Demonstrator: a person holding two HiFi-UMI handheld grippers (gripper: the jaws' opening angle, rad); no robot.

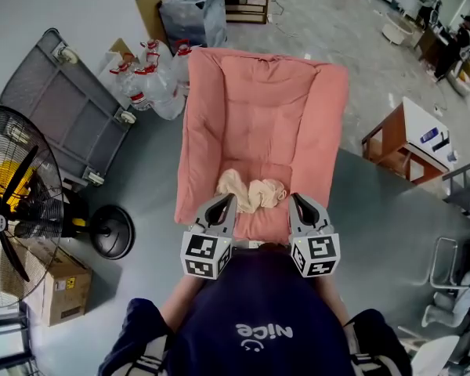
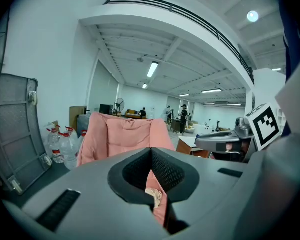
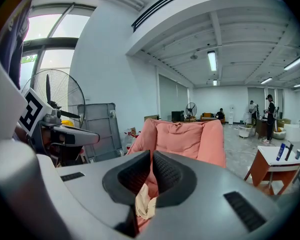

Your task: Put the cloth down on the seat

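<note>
Cloth [image 1: 252, 191]: bunched on pink seat [image 1: 258, 124]. Left gripper [image 1: 224, 202] at its 8 o'clock, right gripper [image 1: 299, 202] at 4 o'clock, both with jaws closed and empty. Best to pull back toward 6 o'clock, clear of folds.

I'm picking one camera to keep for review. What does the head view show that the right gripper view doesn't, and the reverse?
Only the head view: the whole cloth lying crumpled on the seat, the person's dark shirt, and a cardboard box by the fan.

Only the right gripper view: the right hand-held gripper seen head-on, its pads closed together, plus a ceiling light and a window.

Both: the seat, part of the cloth, the fan and the left hand-held gripper.
</note>
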